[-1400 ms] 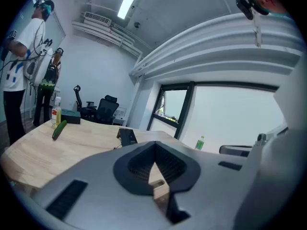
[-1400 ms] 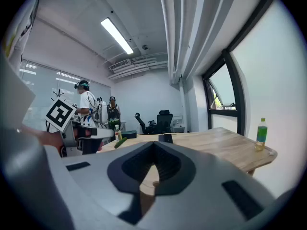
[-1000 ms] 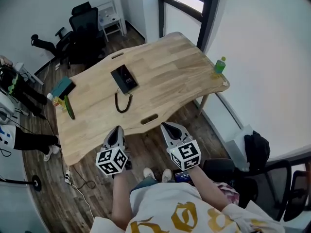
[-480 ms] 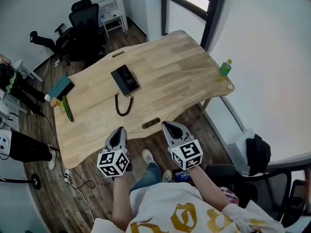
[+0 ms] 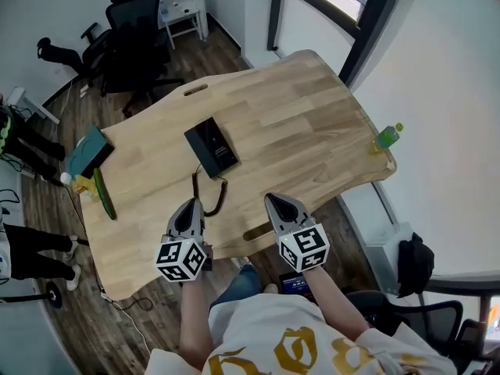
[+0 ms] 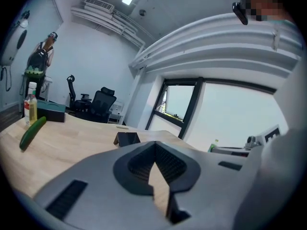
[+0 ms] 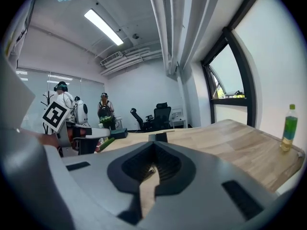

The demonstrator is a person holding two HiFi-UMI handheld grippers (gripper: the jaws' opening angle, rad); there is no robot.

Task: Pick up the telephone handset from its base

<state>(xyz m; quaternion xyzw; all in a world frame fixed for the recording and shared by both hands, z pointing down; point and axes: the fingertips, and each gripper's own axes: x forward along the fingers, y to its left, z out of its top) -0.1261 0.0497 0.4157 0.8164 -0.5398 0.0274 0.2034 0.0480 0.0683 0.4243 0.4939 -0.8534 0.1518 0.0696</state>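
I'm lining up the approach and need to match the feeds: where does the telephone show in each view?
Head view: the telephone lies centre-left on the wooden table.
Left gripper view: a small dark shape on the tabletop, left of centre.
Right gripper view: a dark block on the tabletop, near centre.
Shared landmark: the green bottle at the table's edge, at the right in all three views.

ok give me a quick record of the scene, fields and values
table: wooden, curvy edge
phone: black, mid-table, untouched
cord: loops from the phone toward the near edge
left gripper: shut, empty, at the near edge, short of the phone
right gripper: shut, empty, beside the left one
cucumber: left end of table
bottle: green, right edge
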